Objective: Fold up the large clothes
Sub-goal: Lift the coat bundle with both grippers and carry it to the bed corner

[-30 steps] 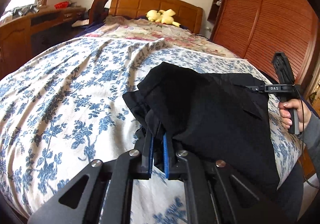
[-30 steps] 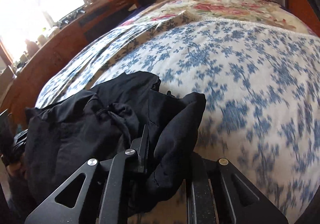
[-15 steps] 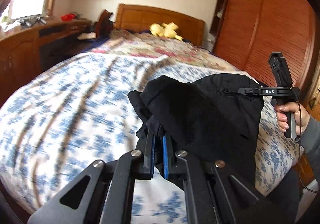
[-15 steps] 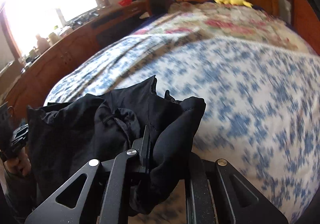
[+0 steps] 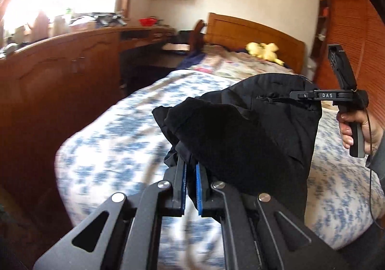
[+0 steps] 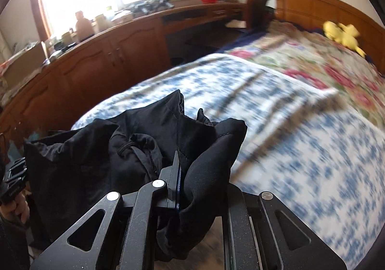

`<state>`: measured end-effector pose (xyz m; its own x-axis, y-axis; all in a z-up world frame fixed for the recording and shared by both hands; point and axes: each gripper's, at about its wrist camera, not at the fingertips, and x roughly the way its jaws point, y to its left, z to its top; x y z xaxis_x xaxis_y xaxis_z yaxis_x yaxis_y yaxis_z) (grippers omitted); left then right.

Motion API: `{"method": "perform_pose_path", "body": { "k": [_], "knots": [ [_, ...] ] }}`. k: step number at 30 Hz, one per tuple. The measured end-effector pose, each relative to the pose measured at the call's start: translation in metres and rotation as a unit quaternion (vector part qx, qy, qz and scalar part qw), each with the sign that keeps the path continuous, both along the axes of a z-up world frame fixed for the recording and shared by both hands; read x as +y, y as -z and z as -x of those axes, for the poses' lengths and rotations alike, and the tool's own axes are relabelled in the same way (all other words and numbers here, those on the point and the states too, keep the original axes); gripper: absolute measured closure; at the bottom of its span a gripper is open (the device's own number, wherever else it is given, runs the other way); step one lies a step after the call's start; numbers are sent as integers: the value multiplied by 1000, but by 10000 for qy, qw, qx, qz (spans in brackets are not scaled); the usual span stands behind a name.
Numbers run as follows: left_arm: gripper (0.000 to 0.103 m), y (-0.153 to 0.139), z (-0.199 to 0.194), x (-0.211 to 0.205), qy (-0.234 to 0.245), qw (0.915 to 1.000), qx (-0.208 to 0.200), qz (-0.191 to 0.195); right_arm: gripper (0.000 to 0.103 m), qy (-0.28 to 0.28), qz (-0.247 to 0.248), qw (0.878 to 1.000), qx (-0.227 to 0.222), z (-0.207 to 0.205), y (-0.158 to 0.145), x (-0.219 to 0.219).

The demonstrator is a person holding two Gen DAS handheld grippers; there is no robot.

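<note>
A large black garment (image 5: 252, 130) hangs in the air between my two grippers, above the near end of the bed. My left gripper (image 5: 191, 171) is shut on its left edge, with cloth bunched between the blue pads. My right gripper (image 6: 190, 169) is shut on the other edge, and cloth drapes over its right finger and hides it. The garment (image 6: 101, 152) sags in folds toward the left in the right wrist view. The right gripper (image 5: 310, 96) also shows from the side in the left wrist view, held in a hand.
The bed (image 5: 115, 140) has a blue-flowered white cover and a rose-patterned quilt (image 6: 312, 60) farther up. A yellow plush toy (image 5: 262, 49) lies by the wooden headboard. A long wooden cabinet (image 5: 60, 72) runs along the left. A slatted wardrobe (image 5: 349, 36) stands to the right.
Both grippers have lifted the garment up off the bed and drawn back. The views now tilt up toward the window and the cabinet. The grips have not changed.
</note>
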<state>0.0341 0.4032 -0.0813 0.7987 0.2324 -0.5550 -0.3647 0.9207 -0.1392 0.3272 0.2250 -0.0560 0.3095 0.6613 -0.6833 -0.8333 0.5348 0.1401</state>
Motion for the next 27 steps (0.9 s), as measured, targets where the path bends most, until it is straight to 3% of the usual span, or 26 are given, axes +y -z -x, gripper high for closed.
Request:
{"method": "perform_pose_path", "body": {
  "k": [10,13,16,19,21,23,24,27],
  "knots": [
    [98,21,38,90,-912,9958,-1,-77,95,-346,300,9982,-391,23,1,168],
    [99,28,49,114,-1148,9934,39,-69,95,-460,303,9965,-621,37,-6,206],
    [99,32,60,131,-1346,9907,138,-166,94,-679,7,9931,-956,61,-20,233],
    [98,41,64,148,-1498,9884,234,-80,91,-800,160,9932,-829,68,-20,263],
    [98,51,61,155,-1571,9869,358,-39,83,-772,374,9927,-846,70,-12,274],
    [98,56,57,158,-1651,9852,468,-33,68,-667,633,9912,-955,71,-1,279],
    [98,58,58,158,-1660,9851,454,-24,53,-600,671,9909,-997,70,3,277],
    [94,57,61,159,-1658,9853,419,3,39,-366,821,9874,-1303,71,14,266]
  ]
}}
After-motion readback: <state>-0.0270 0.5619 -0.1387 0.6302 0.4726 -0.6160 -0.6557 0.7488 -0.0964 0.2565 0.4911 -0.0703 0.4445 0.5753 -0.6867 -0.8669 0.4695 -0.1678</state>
